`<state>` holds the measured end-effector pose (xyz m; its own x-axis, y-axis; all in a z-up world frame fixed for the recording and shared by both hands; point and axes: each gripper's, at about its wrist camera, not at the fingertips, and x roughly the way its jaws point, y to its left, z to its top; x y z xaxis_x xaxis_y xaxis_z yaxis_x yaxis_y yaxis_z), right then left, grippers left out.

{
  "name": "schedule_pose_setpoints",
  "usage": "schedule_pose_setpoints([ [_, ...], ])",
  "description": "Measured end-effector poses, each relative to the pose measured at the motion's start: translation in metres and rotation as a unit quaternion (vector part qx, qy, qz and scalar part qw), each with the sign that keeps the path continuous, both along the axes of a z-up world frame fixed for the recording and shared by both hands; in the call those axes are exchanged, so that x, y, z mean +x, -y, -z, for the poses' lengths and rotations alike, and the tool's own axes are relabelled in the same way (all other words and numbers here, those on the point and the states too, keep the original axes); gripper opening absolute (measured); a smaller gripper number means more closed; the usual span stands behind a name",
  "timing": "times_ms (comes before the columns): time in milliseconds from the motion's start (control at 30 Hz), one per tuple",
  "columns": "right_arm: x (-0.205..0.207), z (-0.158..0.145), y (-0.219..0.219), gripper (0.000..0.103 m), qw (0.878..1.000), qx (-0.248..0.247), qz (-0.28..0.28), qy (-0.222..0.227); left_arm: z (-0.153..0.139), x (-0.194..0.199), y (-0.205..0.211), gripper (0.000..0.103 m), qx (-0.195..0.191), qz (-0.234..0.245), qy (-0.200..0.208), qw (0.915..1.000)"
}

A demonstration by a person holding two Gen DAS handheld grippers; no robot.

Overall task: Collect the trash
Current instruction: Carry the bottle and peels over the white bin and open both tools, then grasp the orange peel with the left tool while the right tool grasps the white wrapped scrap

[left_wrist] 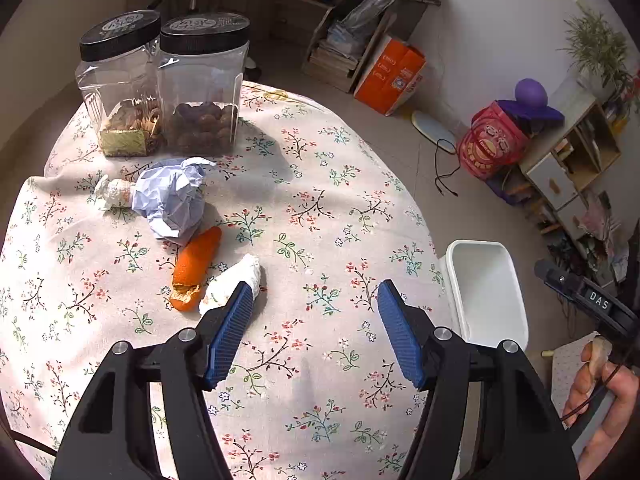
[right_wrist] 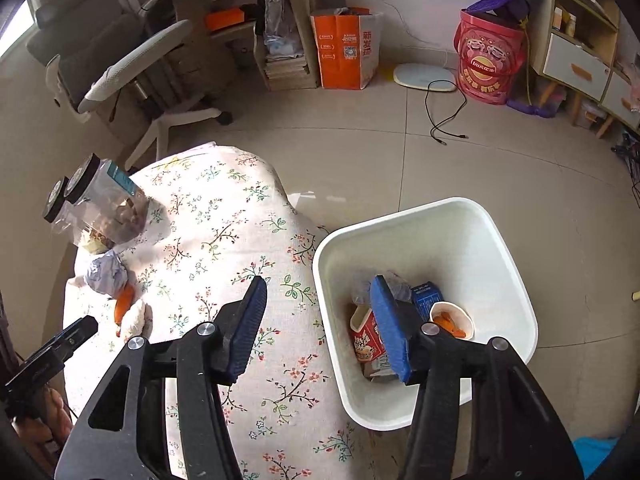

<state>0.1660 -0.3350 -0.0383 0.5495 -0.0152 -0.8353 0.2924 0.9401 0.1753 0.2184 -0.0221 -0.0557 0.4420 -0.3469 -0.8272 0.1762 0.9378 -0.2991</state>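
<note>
On the floral tablecloth [left_wrist: 320, 208] lie a crumpled pale-blue paper ball [left_wrist: 170, 198], an orange peel [left_wrist: 196, 268], a white tissue wad [left_wrist: 236, 284] and a smaller white wad [left_wrist: 112, 192]. My left gripper [left_wrist: 314, 294] is open and empty, its left fingertip just in front of the tissue wad. My right gripper [right_wrist: 318, 288] is open and empty, held above the table edge and the white trash bin [right_wrist: 500, 248], which holds a red carton [right_wrist: 366, 336], a paper cup with peel [right_wrist: 452, 322] and other wrappers. The bin also shows in the left wrist view [left_wrist: 488, 292].
Two clear jars with black lids [left_wrist: 160, 84] stand at the table's far side. On the floor beyond are an orange box [right_wrist: 346, 52], a red bucket [right_wrist: 486, 64], a black cable [right_wrist: 444, 112] and an office chair [right_wrist: 132, 76]. Shelving stands at the right [left_wrist: 568, 160].
</note>
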Motion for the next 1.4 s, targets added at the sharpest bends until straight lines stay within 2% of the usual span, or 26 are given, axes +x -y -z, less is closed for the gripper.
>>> schedule_pose_setpoints([
  [167, 0.01, 0.003, -0.025, 0.055, 1.0, -0.009, -0.028, -0.005, 0.009, 0.016, -0.054, 0.064, -0.01, -0.055, -0.021, 0.9982],
  [333, 0.022, 0.006, -0.057, 0.056, 0.998, -0.008, -0.067, -0.007, 0.023, 0.026, -0.078, 0.064, 0.004, -0.071, -0.033, 0.9969],
  [600, 0.034, 0.007, -0.122, 0.061, 0.988, -0.036, -0.152, -0.004, 0.056, 0.041, -0.071, 0.063, 0.033, -0.053, -0.054, 0.9966],
  [833, 0.044, 0.02, -0.136, 0.062, 0.985, -0.043, -0.165, -0.024, 0.079, 0.053, -0.065, 0.062, 0.045, -0.048, -0.065, 0.9958],
  [900, 0.046, 0.023, -0.137, 0.062, 0.985, -0.041, -0.167, -0.026, 0.085, 0.056, -0.064, 0.053, 0.044, -0.045, -0.07, 0.9956],
  [933, 0.048, 0.024, -0.138, 0.062, 0.984, -0.04, -0.169, -0.028, 0.088, 0.056, -0.064, 0.042, 0.044, -0.043, -0.074, 0.9954],
  [967, 0.049, 0.026, -0.139, 0.063, 0.984, -0.04, -0.17, -0.03, 0.091, 0.058, -0.062, 0.023, 0.045, -0.039, -0.078, 0.9951],
  [1133, 0.059, 0.04, -0.152, 0.065, 0.983, -0.025, -0.178, -0.046, 0.087, 0.055, -0.066, 0.011, 0.043, -0.04, -0.071, 0.9958],
  [1400, 0.07, 0.064, -0.19, 0.069, 0.978, 0.019, -0.198, -0.062, 0.067, 0.04, -0.083, 0.009, 0.023, -0.048, -0.059, 0.9968],
])
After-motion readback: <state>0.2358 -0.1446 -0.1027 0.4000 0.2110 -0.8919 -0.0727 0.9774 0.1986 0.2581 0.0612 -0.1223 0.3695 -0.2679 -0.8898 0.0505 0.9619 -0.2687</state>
